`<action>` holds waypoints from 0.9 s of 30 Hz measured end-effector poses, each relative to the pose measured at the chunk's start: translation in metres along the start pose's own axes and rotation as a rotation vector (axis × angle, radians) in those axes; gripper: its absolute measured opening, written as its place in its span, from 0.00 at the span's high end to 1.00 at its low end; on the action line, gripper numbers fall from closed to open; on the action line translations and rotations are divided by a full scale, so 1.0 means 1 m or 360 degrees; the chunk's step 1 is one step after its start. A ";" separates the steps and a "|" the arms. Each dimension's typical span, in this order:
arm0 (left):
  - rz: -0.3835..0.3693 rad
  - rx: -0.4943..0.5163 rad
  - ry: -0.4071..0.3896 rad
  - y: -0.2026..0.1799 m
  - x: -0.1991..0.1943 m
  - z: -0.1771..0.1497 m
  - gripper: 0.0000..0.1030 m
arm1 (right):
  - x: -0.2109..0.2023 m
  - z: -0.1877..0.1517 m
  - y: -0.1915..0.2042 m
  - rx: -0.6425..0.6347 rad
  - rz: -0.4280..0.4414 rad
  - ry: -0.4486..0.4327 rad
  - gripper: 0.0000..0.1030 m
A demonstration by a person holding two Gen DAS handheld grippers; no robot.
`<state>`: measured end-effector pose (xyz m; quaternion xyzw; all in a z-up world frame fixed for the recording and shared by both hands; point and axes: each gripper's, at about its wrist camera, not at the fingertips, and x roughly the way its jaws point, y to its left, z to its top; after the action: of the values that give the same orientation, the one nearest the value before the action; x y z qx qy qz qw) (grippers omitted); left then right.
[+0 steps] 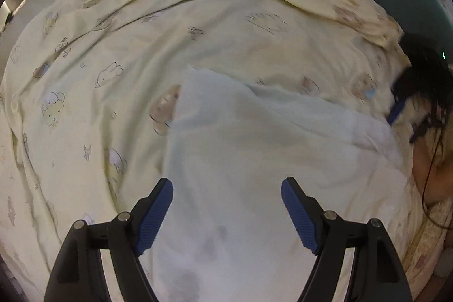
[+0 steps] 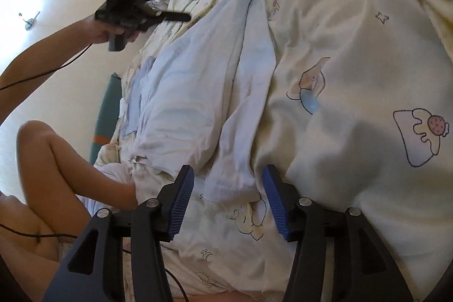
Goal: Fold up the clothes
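The white T-shirt (image 2: 203, 92) looked soft and floppy; its hem at 6 o'clock seemed best to grab. Both the left gripper (image 1: 226, 212) and right gripper (image 2: 228, 200) were open, holding nothing.

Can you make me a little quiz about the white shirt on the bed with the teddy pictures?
1. True or false: the right gripper is clamped on the white shirt.
2. What lies under the shirt? A) bare floor B) printed quilt C) table
3. Fill in: the left gripper has its jaws ____.

Key: 1 false, its jaws are open with the shirt's hem between them; 2 B; 3 open.
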<state>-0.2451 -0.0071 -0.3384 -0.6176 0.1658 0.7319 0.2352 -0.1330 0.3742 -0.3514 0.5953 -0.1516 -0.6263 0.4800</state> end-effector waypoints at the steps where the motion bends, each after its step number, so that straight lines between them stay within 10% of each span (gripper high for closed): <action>1: 0.0005 -0.0029 0.0027 0.007 0.004 0.006 0.23 | 0.001 0.000 -0.001 0.0004 0.0001 0.0000 0.45; 21: -0.0141 0.0354 0.0249 -0.007 0.054 0.100 0.23 | 0.014 -0.001 0.003 -0.0005 -0.0067 -0.0051 0.45; 23: -0.0171 0.0398 0.0285 -0.009 0.053 0.099 0.39 | 0.015 0.000 0.003 -0.0012 -0.0070 -0.0042 0.45; 24: -0.0162 0.0440 0.0281 -0.012 0.050 0.098 0.79 | 0.015 0.000 0.002 -0.0017 -0.0070 -0.0039 0.45; 25: -0.0153 0.0481 0.0276 -0.014 0.047 0.096 0.95 | 0.015 0.000 0.002 -0.0019 -0.0070 -0.0037 0.45; 27: -0.0169 0.0553 0.0271 -0.020 0.038 0.092 0.95 | 0.016 0.000 0.002 -0.0024 -0.0070 -0.0033 0.45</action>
<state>-0.3150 0.0639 -0.3580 -0.6352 0.2760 0.6241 0.3616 -0.1298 0.3607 -0.3594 0.5883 -0.1388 -0.6440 0.4689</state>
